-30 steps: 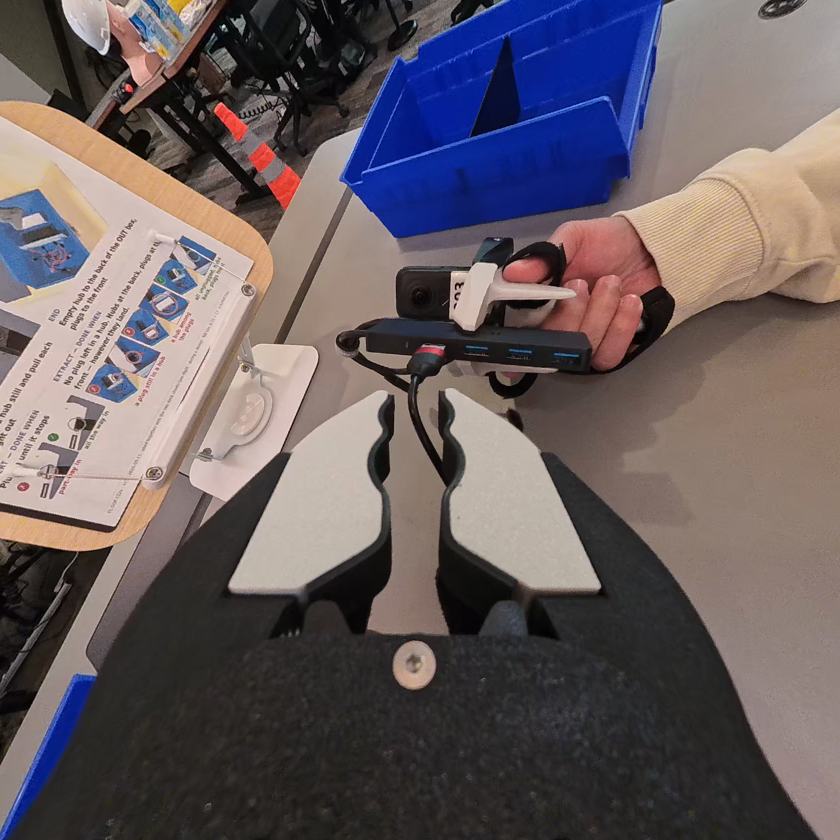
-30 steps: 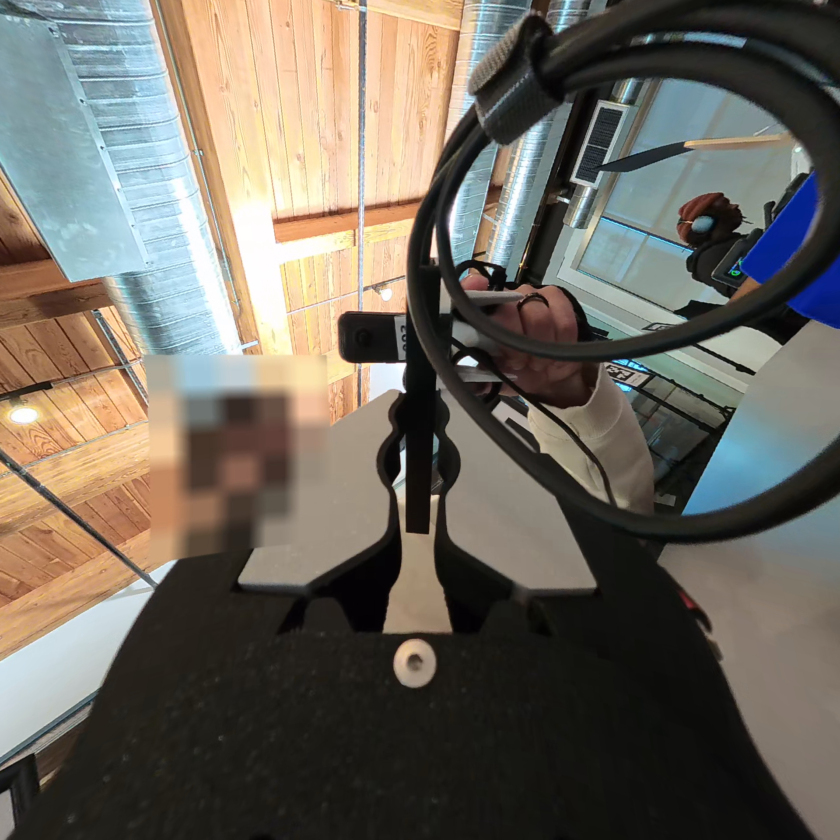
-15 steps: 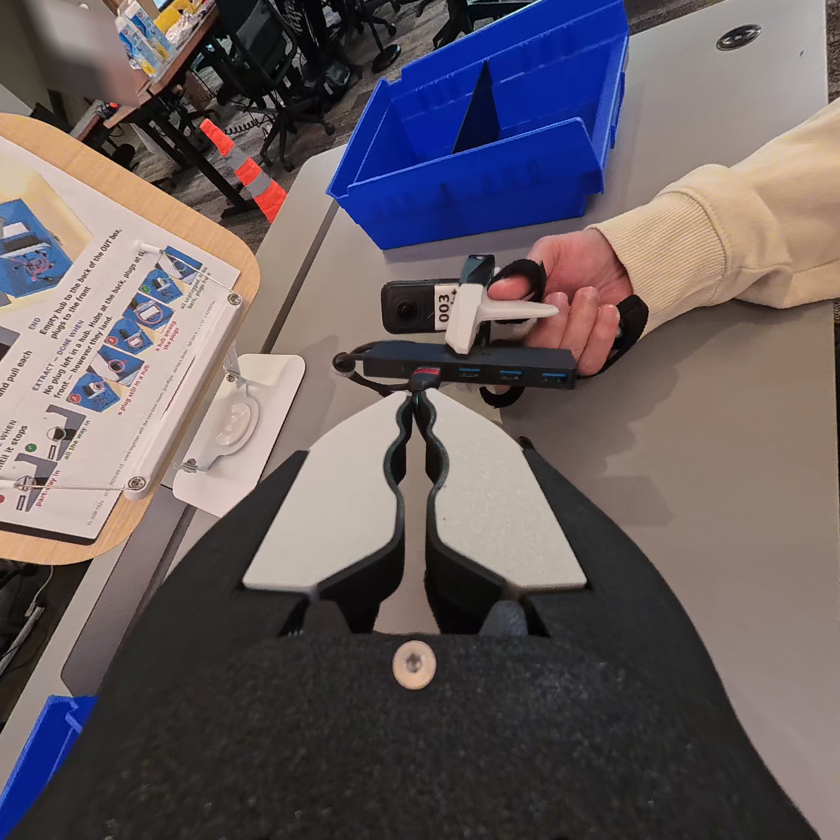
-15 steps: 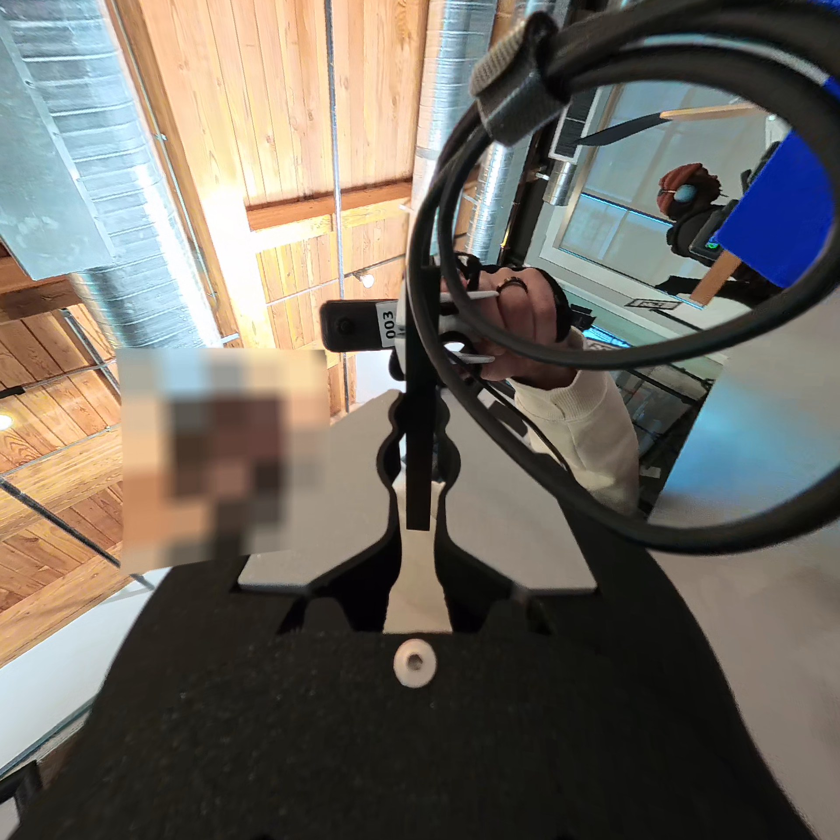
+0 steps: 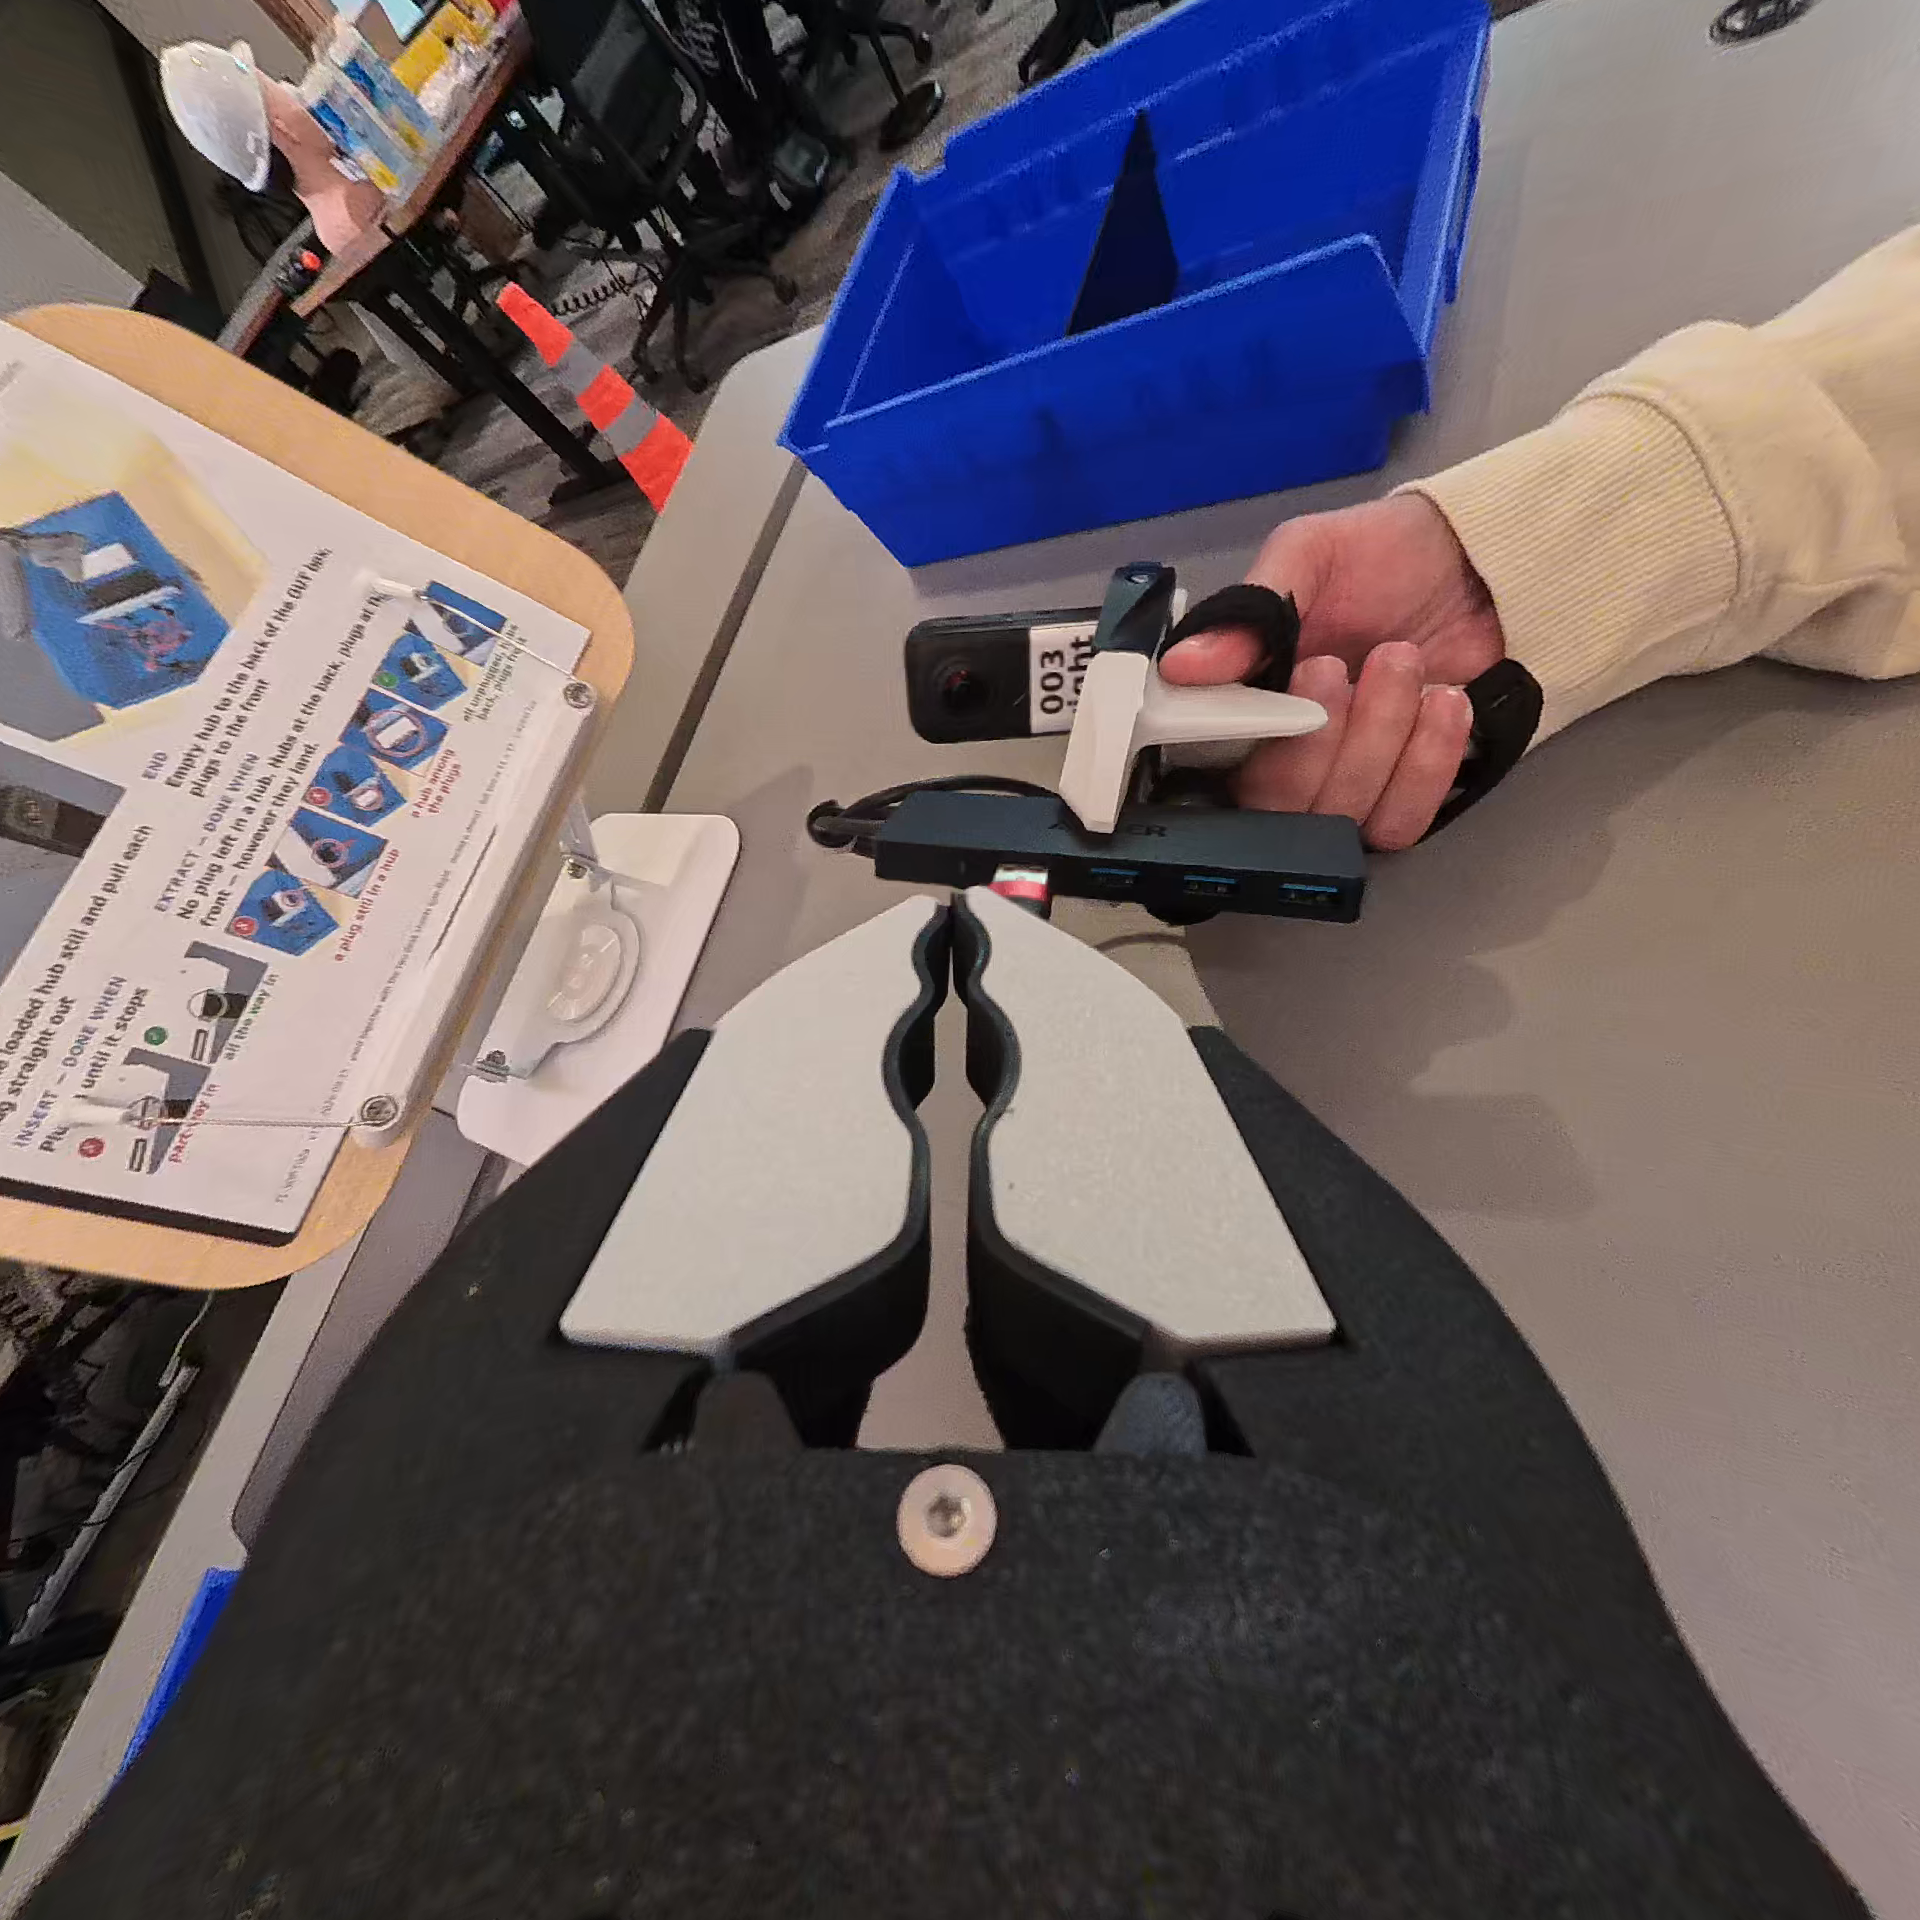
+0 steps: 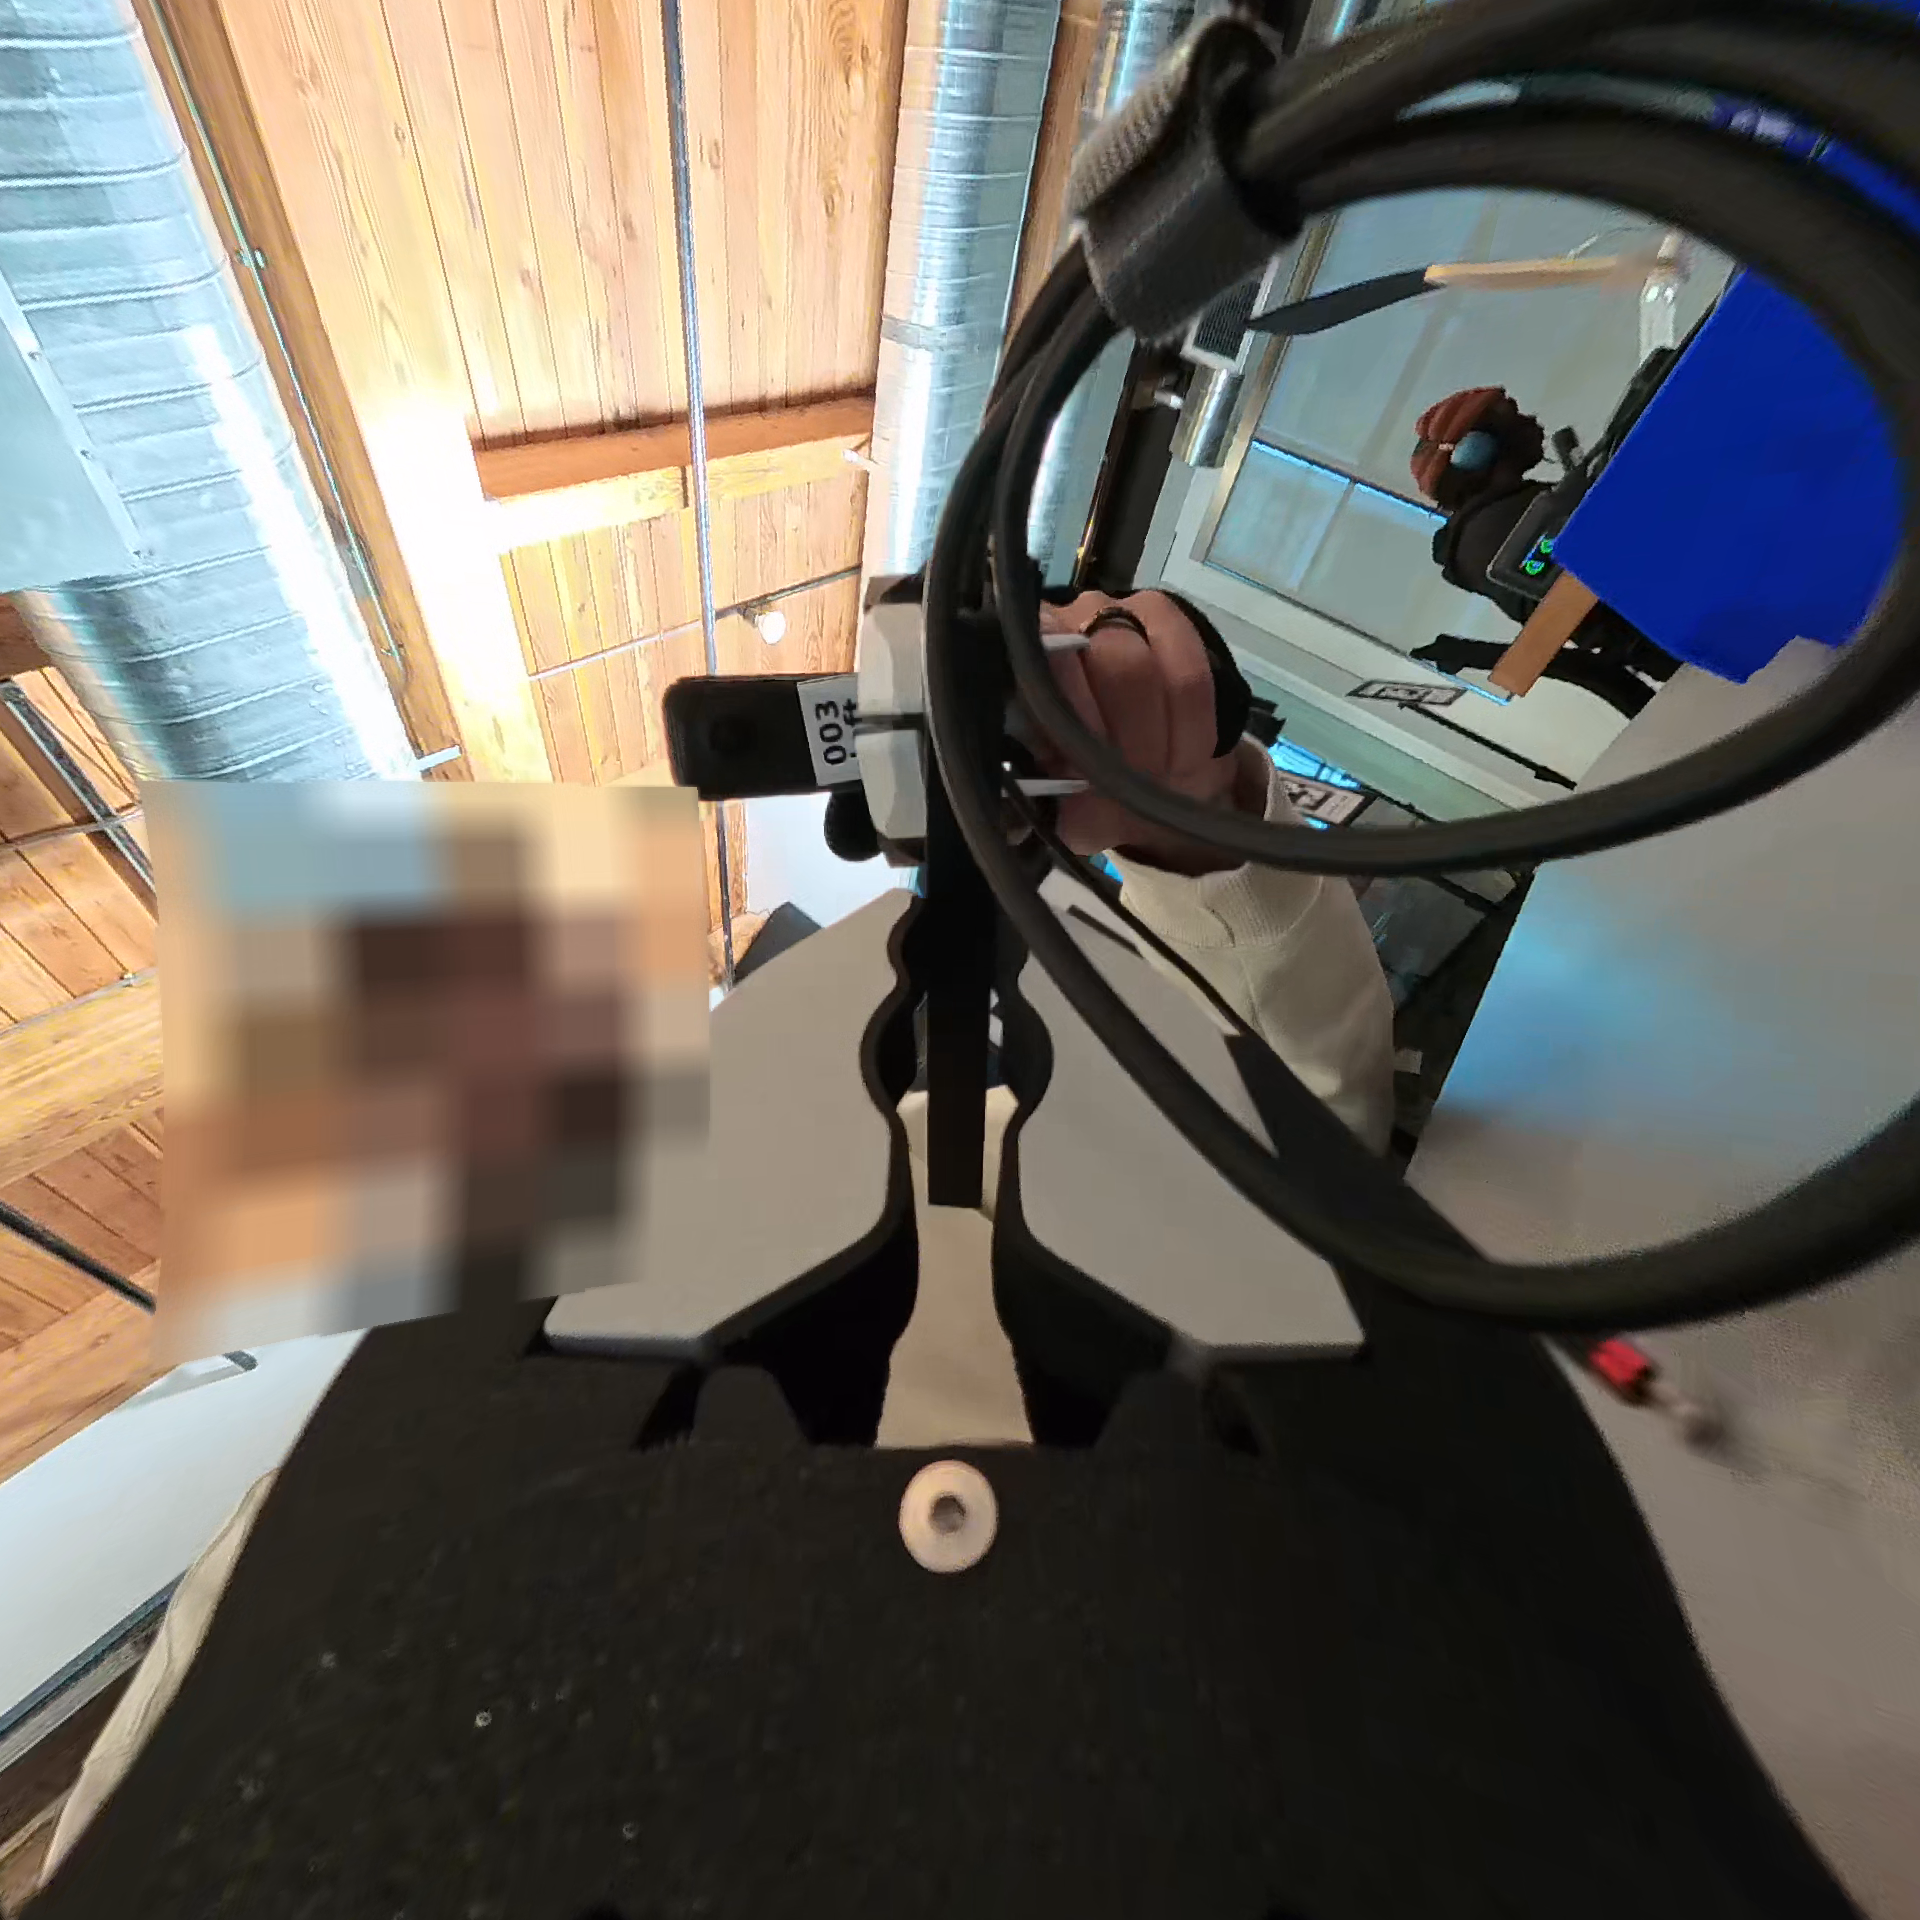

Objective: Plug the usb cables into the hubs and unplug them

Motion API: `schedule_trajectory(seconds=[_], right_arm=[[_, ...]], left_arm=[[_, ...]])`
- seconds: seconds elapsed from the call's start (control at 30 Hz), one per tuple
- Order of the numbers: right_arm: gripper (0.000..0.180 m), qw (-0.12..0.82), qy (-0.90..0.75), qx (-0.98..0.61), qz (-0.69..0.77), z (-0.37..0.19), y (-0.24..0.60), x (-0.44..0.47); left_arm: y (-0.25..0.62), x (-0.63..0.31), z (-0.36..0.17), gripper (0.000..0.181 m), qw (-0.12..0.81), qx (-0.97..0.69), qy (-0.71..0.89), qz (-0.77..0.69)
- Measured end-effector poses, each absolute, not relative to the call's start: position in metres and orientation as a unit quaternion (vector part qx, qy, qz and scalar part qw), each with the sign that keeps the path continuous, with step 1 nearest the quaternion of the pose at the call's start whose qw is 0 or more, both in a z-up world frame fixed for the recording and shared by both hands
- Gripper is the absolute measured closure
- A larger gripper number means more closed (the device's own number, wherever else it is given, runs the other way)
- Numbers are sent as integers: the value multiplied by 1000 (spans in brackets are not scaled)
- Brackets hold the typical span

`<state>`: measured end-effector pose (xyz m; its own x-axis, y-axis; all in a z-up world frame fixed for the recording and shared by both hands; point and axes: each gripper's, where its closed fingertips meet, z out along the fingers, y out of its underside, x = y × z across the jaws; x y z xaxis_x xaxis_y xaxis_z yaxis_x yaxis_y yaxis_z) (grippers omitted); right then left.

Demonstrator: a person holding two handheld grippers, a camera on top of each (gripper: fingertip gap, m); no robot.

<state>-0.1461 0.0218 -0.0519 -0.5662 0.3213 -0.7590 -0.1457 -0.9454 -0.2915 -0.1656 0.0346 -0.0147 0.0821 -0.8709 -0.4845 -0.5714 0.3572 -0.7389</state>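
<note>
While the left gripper (image 5: 951, 914) has pinched nearly shut since a second ago, the right gripper (image 6: 954, 971) keeps its clamp on the hub (image 5: 1122, 857).

Earlier the left jaws stood apart with the black cable running between them; now the tips almost meet just short of the red plug (image 5: 1020, 885), which sits in the hub's first port, and whether they grip anything is hidden. Beyond those tips a hand (image 5: 1371, 665) in a cream sleeve holds the right gripper sideways, resting on the grey table (image 5: 1558, 1143). Coiled cable (image 6: 1403, 831) loops ahead of the right jaws. Both grippers carry white printed labels; an instruction sheet (image 5: 260, 831) stands left of the left jaws.
</note>
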Motion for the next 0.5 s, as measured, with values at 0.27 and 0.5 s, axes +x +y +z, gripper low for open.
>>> schedule_trajectory(seconds=[0.27,0.5], right_arm=[[169,139,-90,-436,885,-48,26,-138],[169,130,-93,-434,887,-49,23,-140]], left_arm=[[32,-174,-16,170,505,-550,645,-165],[35,-173,-28,144,485,-575,627,-204]])
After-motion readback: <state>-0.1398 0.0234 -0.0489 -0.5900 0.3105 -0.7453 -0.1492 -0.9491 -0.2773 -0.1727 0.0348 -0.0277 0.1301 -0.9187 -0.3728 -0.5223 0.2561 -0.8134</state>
